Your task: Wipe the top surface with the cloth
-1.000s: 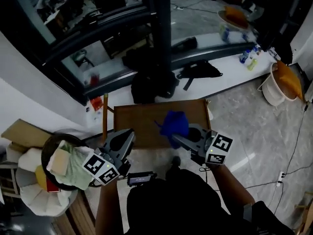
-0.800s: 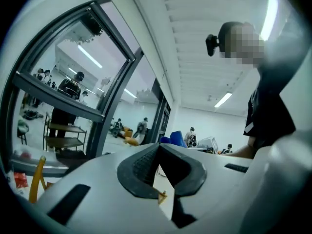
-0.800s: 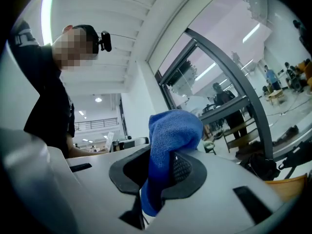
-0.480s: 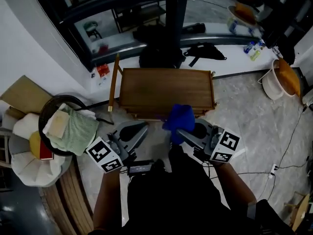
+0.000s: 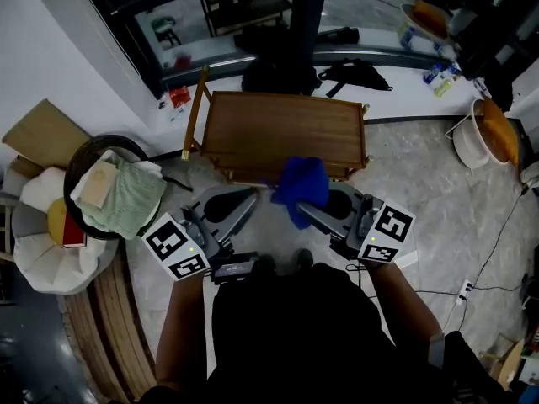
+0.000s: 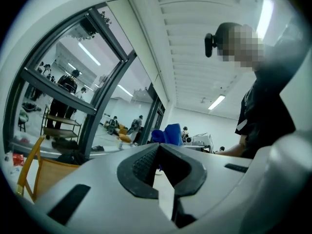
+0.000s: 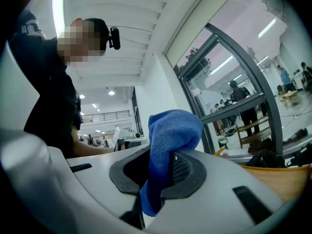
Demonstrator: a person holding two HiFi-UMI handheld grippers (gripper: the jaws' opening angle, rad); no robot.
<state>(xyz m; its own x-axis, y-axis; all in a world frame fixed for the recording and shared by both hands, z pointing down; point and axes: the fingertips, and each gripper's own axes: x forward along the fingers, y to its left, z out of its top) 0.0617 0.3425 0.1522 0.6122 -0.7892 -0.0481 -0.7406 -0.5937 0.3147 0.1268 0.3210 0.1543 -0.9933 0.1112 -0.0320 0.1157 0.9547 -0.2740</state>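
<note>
The blue cloth (image 7: 168, 140) is clamped, bunched, between the jaws of the right gripper (image 5: 312, 215) and is held in the air by the near edge of the wooden table (image 5: 286, 129). The left gripper (image 6: 158, 149) is closed on nothing. A round basket (image 5: 76, 168) at the left is filled with a green towel (image 5: 130, 200). In the head view the right gripper's tips are covered by the cloth.

One blue cloth (image 5: 301, 185), one wooden table (image 5: 282, 129), two grippers (image 5: 251, 196) (image 5: 301, 210)
</note>
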